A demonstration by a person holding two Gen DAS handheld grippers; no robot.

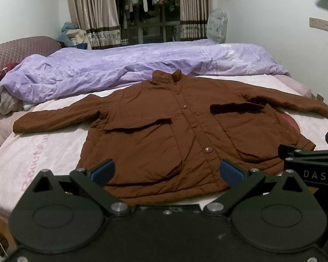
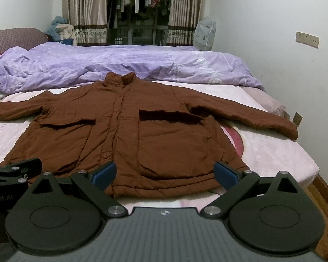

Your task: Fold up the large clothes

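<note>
A large brown buttoned jacket (image 1: 168,131) lies flat, front up, on the bed, collar away from me and both sleeves spread out sideways; it also shows in the right wrist view (image 2: 129,135). My left gripper (image 1: 167,172) is open and empty, hovering over the jacket's near hem, left of the button line. My right gripper (image 2: 166,174) is open and empty over the near hem at the right pocket. The right gripper's body shows at the right edge of the left wrist view (image 1: 310,159).
The jacket rests on a pale pink bedsheet (image 1: 43,152). A crumpled purple quilt (image 1: 131,65) lies behind the collar. A mauve headboard (image 1: 17,50) is at the left, a wall (image 2: 273,43) at the right, curtains and hanging clothes at the back.
</note>
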